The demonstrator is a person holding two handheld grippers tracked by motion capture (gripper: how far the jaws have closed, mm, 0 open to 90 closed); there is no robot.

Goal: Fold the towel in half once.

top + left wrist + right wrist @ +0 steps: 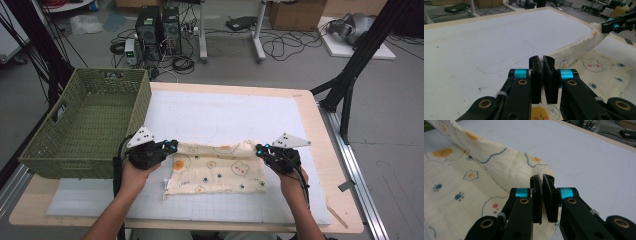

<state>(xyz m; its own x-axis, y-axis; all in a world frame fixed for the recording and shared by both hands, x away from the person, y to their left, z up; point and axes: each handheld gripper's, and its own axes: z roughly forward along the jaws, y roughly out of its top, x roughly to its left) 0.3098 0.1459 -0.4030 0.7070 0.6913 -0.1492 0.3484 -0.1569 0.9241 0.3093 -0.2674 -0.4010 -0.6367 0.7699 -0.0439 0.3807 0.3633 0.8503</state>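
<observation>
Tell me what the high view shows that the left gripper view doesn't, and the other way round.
High view alone: the green woven basket at the table's left and both forearms. Left gripper view alone: a close look at the left gripper, jaws shut on the edge of the cream cloth printed with bears and eggs. Both share the cloth, the white mat, and the right gripper pinching the cloth's other far corner.

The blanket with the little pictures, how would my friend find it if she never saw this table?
Look at the white mat on the wooden table, right of the green basket. Near the front lies a cream cloth, pinched at its far corners by the left gripper and right gripper. It alone has fried eggs, bears and paw prints.
</observation>
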